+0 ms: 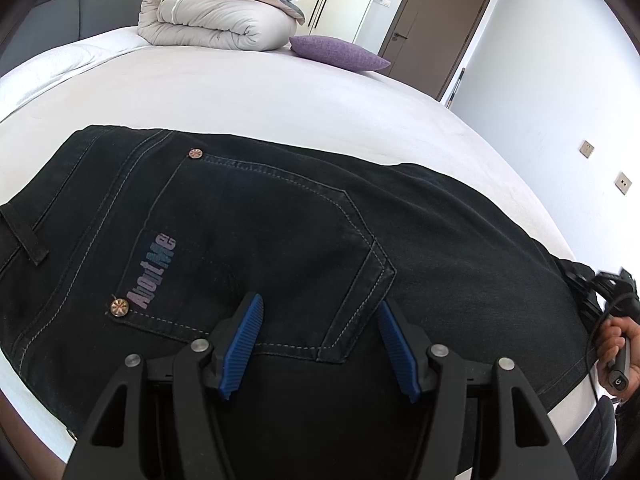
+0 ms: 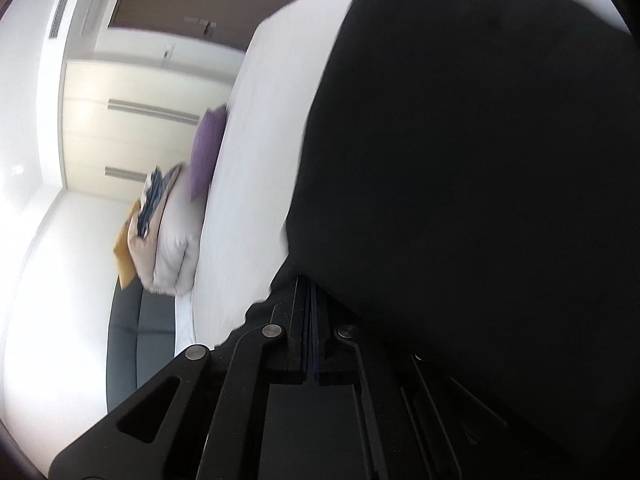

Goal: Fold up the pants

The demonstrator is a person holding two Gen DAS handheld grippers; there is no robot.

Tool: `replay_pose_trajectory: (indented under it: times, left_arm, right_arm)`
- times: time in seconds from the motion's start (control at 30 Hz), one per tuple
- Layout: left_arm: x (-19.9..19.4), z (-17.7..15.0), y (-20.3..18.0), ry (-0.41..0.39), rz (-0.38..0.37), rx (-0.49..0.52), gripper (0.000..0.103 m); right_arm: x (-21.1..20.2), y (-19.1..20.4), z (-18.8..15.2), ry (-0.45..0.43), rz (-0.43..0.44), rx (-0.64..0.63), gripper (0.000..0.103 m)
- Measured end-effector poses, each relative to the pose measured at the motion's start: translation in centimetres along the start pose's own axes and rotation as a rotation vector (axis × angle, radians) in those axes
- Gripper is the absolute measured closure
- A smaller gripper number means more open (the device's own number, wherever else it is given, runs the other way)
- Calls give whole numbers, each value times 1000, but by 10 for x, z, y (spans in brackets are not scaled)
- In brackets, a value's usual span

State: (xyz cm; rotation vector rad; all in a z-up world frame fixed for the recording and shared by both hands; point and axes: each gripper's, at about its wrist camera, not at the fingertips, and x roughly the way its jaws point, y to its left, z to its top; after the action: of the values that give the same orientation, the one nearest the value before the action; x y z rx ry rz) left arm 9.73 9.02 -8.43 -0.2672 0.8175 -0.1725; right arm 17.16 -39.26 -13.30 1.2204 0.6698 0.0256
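pants: black jeans point(image 1: 304, 240) flat on white bed point(image 1: 240, 92), pocket up
left gripper point(image 1: 320, 344): jaws apart, hovering, nothing held
right gripper point(image 2: 311, 312): closed, pinching dark denim, 3 o'clock edge
progress: lengthwise fold looks done; cross folds left

Black pants point(image 1: 280, 240), white bed point(image 1: 240, 92), purple pillow point(image 1: 340, 52)

Left wrist view: looks forward and down, close over the black pants point(image 1: 280, 240) on the white bed point(image 1: 260, 92), toward folded bedding point(image 1: 216, 20) and a brown door point(image 1: 436, 28).
Right wrist view: rolled sideways, blurred, close against the pants.
Shared: pants, bed, bedding, purple pillow point(image 2: 206, 160).
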Motion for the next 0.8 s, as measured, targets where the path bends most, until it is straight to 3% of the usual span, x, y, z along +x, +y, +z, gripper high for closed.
replay_pose_trajectory:
  times: [0.17, 0.23, 0.3, 0.37, 0.47, 0.6, 0.7, 0.77, 0.8]
  left_arm:
    - [2, 1, 1, 0, -1, 0, 41]
    - [1, 0, 2, -4, -5, -2, 41]
    - [0, -1, 3, -9, -10, -7, 41]
    - [0, -1, 2, -12, -4, -8, 41]
    - [-1, -2, 1, -18, 1, -9, 41]
    - [-3, -5, 2, -19, -1, -18, 41]
    - [-4, -6, 2, -18, 4, -16, 41]
    - [-4, -6, 1, -18, 7, -13, 41]
    - [-4, -5, 0, -18, 7, -11, 41]
  right_arm:
    - [-87, -31, 46, -198, -72, -4, 103]
    - [-124, -50, 65, -336, -229, 61, 103]
    - [-153, -63, 74, -410, -204, 151, 97]
    - [-158, -37, 72, -423, -155, 73, 97]
    - [-118, 36, 53, -288, -18, -139, 97]
    - [-13, 108, 13, 25, 117, -303, 97]
    - [60, 107, -4, 202, 104, -272, 97]
    - [81, 77, 2, 260, 67, -194, 97]
    - [94, 60, 8, 252, 14, -150, 103]
